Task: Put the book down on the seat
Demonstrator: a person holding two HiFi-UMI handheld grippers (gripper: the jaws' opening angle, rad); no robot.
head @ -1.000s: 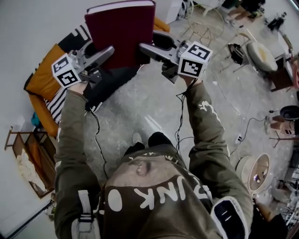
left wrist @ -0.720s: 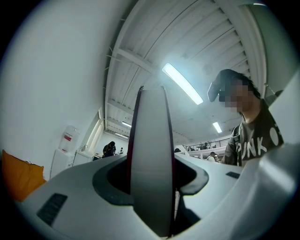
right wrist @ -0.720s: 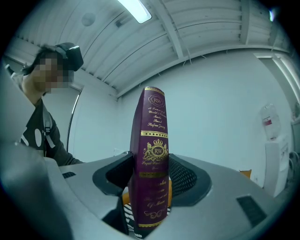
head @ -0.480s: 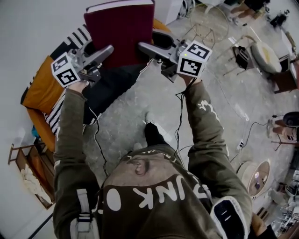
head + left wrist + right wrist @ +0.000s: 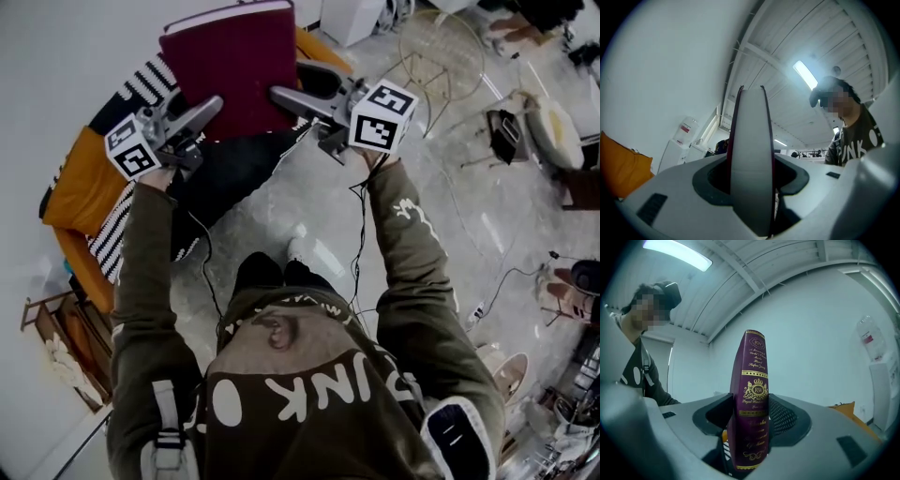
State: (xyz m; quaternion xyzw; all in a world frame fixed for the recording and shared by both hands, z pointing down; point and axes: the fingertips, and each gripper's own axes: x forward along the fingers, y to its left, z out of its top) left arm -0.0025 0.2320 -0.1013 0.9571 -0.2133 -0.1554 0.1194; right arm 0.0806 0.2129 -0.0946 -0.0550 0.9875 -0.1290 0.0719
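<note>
Jaws on the left gripper [image 5: 208, 106] stand partly apart and are clamped on the white page edge of the book [image 5: 234, 70]. Those of the right gripper [image 5: 281, 94] are closed on its spine, so the book hangs between the two, held at opposite edges.

Edges and clearance: the book is over the orange seat [image 5: 70, 192], front cover facing the head camera. Its top edge reaches past the seat's far rim in the head view. Whether any edge touches the seat cannot be told. A white wall [image 5: 56, 56] runs close behind and left of the seat. To the right the grey floor [image 5: 309, 202] is open as far as a wire-frame chair [image 5: 441, 52].

Surface: the seat carries a black-and-white striped cushion [image 5: 155, 82] and a black cloth [image 5: 230, 169] that spills over its front edge towards the floor. A wooden rack [image 5: 56, 328] stands beside the seat, against the wall.

Book: thick hardback with a plain dark maroon cover. The right gripper view shows a purple spine with gold lettering and a crest. The left gripper view shows the page block between thin maroon boards.
</note>
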